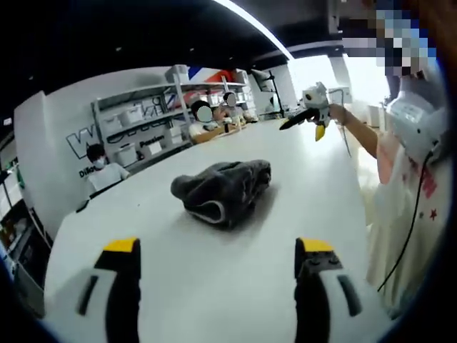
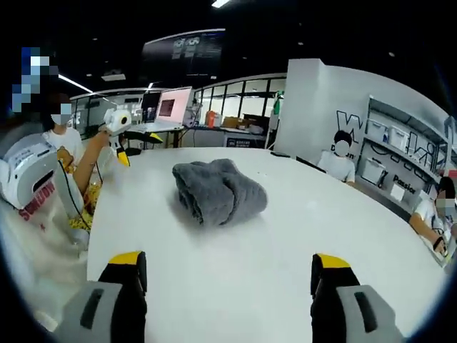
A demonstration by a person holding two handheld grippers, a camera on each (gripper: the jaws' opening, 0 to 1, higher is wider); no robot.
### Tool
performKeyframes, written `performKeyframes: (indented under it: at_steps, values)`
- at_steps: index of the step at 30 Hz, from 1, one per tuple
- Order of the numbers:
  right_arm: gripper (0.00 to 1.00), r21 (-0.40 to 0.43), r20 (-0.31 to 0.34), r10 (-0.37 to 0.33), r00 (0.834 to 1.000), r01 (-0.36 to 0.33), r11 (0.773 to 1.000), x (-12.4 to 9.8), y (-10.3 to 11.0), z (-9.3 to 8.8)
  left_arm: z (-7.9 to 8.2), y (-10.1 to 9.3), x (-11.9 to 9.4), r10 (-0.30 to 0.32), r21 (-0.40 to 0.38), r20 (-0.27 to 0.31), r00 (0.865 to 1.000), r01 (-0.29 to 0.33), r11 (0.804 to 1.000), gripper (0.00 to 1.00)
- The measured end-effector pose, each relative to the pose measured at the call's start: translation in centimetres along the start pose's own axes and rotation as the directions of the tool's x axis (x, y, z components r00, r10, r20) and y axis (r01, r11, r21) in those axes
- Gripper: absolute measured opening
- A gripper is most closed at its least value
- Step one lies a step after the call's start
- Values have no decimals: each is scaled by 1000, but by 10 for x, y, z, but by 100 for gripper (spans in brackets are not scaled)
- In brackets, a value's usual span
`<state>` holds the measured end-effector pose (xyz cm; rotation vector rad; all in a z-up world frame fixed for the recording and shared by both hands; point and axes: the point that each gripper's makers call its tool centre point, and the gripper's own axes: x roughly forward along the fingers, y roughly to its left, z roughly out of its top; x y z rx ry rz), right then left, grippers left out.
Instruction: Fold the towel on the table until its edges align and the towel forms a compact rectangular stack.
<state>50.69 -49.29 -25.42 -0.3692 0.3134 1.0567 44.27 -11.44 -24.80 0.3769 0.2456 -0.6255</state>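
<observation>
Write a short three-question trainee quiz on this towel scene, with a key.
1. True or false: the grey towel lies flat and fully spread on the white table.
2. How do the right gripper's jaws stand: A) wide apart, nothing between them, B) clamped on the towel, C) shut?
3. Fill in: in the left gripper view, the left gripper sits short of the towel, with bare ____ between them.

Key:
1. False; it is a bunched, crumpled heap.
2. A.
3. Table.
</observation>
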Motion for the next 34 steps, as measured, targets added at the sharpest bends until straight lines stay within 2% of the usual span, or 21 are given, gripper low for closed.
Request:
performKeyframes:
  at_steps: [4,8,24,34]
  values:
    - [100,4,10,-11,1000,11,1000,-2,3,-10,-3,0,2,1,-4,-5,1000,-1,1000,94]
    - [100,2,29,-24,999,24,1000,-6,3,-11,-2,2,0,11,-5,-1,1000,-11,1000,94]
    - [100,-1,58,-22,998,22,1000,-6,2,-4,3,3,-4,30,1,22,999,-30,1000,93]
    - [100,-1,52,-11,999,11,1000,-3,4,-3,-4,5,-7,43,-15,15,999,-43,999,93]
